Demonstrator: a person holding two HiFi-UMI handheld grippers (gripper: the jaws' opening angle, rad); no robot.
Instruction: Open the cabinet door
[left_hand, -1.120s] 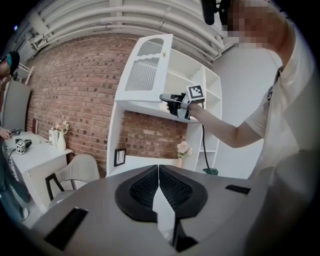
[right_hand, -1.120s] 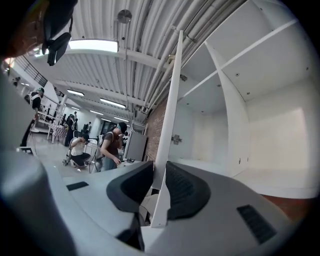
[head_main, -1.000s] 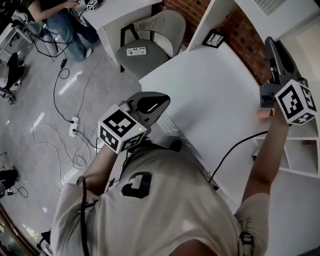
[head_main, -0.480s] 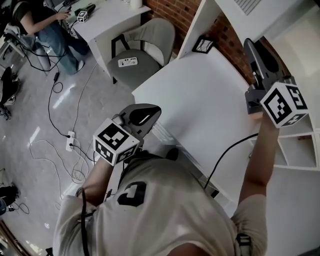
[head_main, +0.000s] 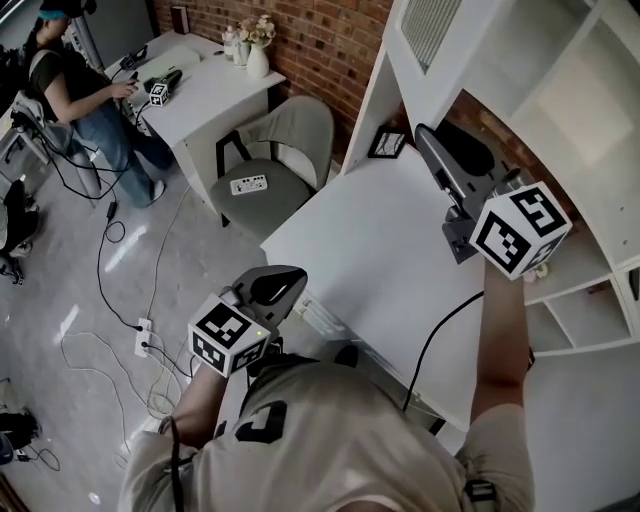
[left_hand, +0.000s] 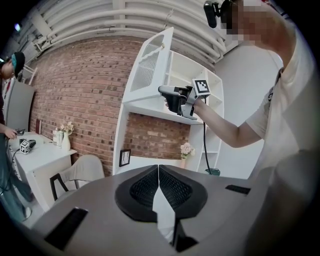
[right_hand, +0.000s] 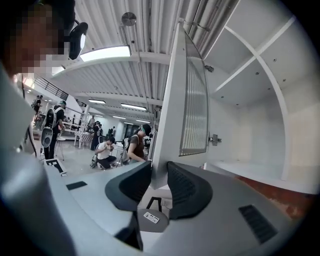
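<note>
Already swung wide, cabinet door (right_hand: 170, 110) stands between just-opening, slack jaws of right gripper (right_hand: 159, 172); left gripper (left_hand: 158, 172) clenched, empty. Risk: unheld door swinging back.

The white cabinet door (right_hand: 175, 100), a louvred panel set in it, stands upright and swung well open, clear of its white cabinet (right_hand: 250, 115).

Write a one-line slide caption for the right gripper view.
Right gripper, jaws just opening, with the edge of the open cabinet door between them.
</note>
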